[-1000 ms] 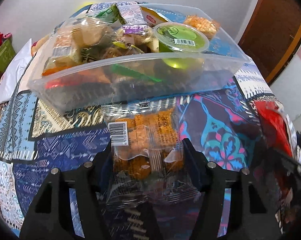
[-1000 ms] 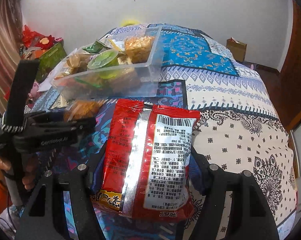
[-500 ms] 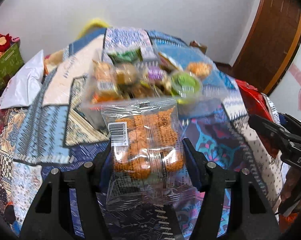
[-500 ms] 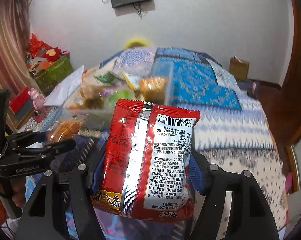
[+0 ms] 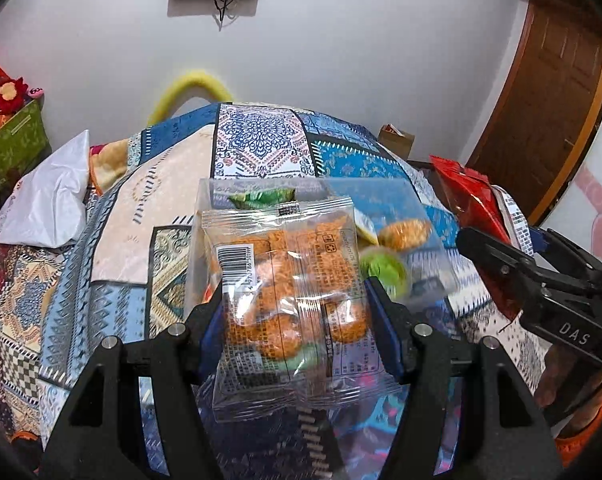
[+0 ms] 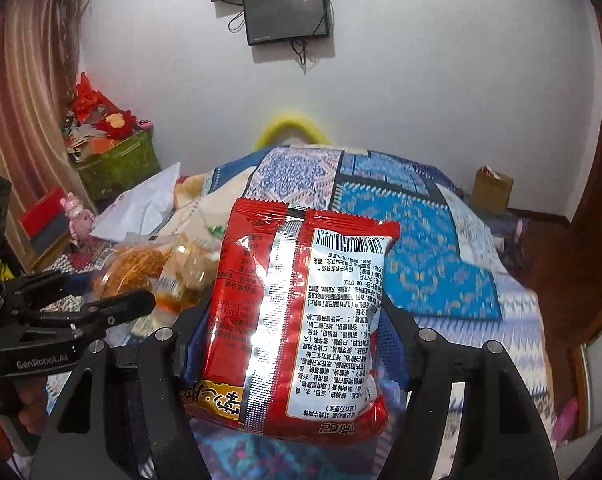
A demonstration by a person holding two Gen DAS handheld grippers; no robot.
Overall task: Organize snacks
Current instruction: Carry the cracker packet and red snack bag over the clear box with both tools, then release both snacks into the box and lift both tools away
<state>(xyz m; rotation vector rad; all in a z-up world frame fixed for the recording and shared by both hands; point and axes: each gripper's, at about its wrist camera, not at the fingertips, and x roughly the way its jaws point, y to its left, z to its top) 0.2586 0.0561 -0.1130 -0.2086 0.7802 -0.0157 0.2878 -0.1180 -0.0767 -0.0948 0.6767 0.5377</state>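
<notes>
above the quilted bed (image 5: 261,148), my left gripper (image 5: 297,320) pinches a clear packet of orange snacks (image 5: 289,292) in its jaws while my right gripper (image 6: 297,344) clamps a red noodle packet (image 6: 301,312), the clear snack bin (image 5: 381,216) on the bed's middle beyond.

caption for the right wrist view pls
Right gripper holds a red snack packet above a patterned quilt.

Left hand-held gripper (image 5: 297,312) and right hand-held gripper (image 6: 297,332) — both angled downward, jaws clamped on packets.
</notes>
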